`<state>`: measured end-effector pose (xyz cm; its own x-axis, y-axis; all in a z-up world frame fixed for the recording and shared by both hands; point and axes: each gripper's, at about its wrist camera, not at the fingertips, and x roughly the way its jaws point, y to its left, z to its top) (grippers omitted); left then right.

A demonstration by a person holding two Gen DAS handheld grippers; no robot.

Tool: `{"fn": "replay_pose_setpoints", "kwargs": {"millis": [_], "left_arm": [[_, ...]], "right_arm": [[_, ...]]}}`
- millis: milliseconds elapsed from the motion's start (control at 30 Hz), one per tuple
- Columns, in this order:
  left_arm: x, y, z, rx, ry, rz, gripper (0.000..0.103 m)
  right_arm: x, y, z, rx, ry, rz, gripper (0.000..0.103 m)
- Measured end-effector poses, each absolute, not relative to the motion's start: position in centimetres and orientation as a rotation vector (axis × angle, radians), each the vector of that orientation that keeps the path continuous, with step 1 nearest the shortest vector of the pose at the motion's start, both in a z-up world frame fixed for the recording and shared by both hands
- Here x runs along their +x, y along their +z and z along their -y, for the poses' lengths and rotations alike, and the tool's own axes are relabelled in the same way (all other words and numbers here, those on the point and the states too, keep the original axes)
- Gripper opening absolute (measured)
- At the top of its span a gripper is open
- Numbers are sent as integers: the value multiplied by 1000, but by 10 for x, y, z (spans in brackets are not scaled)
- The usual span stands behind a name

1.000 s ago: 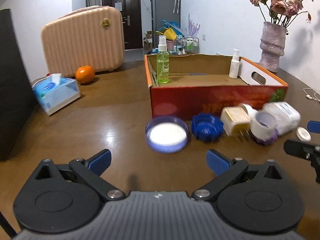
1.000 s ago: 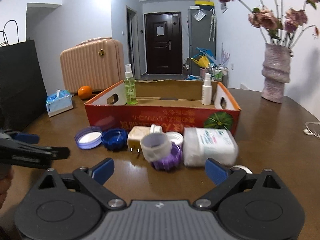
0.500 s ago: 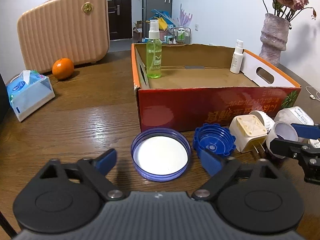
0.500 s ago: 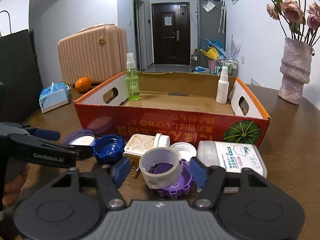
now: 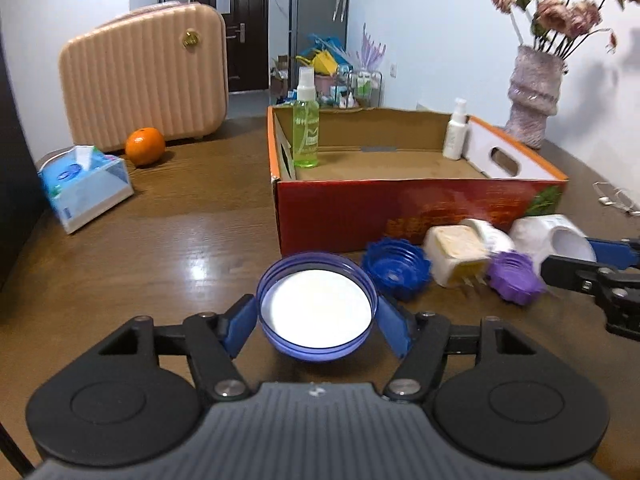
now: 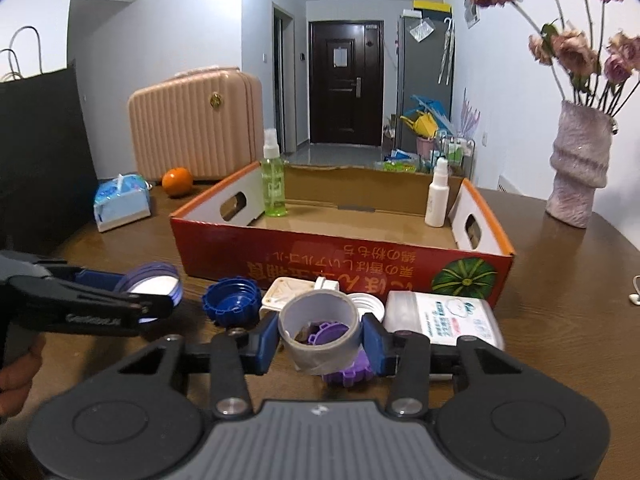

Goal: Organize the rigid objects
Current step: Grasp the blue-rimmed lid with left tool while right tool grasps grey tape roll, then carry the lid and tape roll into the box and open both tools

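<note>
A round purple lid (image 5: 316, 312) with a white inside is clamped between the jaws of the left gripper (image 5: 316, 322); the blue pads are pressed on its two sides, and the lid is seen tilted and lifted a little in the right wrist view. A roll of grey tape (image 6: 320, 330) is clamped between the jaws of the right gripper (image 6: 320, 338), directly above a purple toothed cap (image 6: 348, 370) that lies on the worktop (image 5: 160, 248).

Just beside these things, a dark blue toothed cap (image 6: 230, 300), a cream plug adapter (image 6: 284, 294), a white cap (image 6: 368, 304) and a clear wipes container (image 6: 440, 316) lying on its side are placed in a row in front of the red cardboard box (image 6: 340, 258). Inside the box, a green spray bottle (image 6: 273, 184) is stood upright in the far left corner and a white spray bottle (image 6: 437, 194) in the far right corner.

Further out on the worktop, a tissue pack (image 5: 86, 188), an orange (image 5: 145, 146) and a pink suitcase (image 5: 148, 76) are seen at the left, and a vase of dried flowers (image 6: 578, 168) at the right. A black bag (image 6: 40, 152) is stood at the far left.
</note>
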<state>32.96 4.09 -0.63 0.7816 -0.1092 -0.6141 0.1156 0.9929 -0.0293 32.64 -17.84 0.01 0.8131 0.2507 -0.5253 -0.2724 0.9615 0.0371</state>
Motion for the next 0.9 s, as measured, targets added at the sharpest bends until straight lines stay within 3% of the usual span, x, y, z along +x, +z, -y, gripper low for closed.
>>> {"fn": "replay_pose_setpoints", "kwargs": {"millis": [467,900], "left_arm": [[208,27,-18,2,-186,-592,67],[205,49,11,12,-234,-543,67]], "right_arm": [[219,13,207,11,286,-513,44],[197,20,240,58,255,-476,44]]}}
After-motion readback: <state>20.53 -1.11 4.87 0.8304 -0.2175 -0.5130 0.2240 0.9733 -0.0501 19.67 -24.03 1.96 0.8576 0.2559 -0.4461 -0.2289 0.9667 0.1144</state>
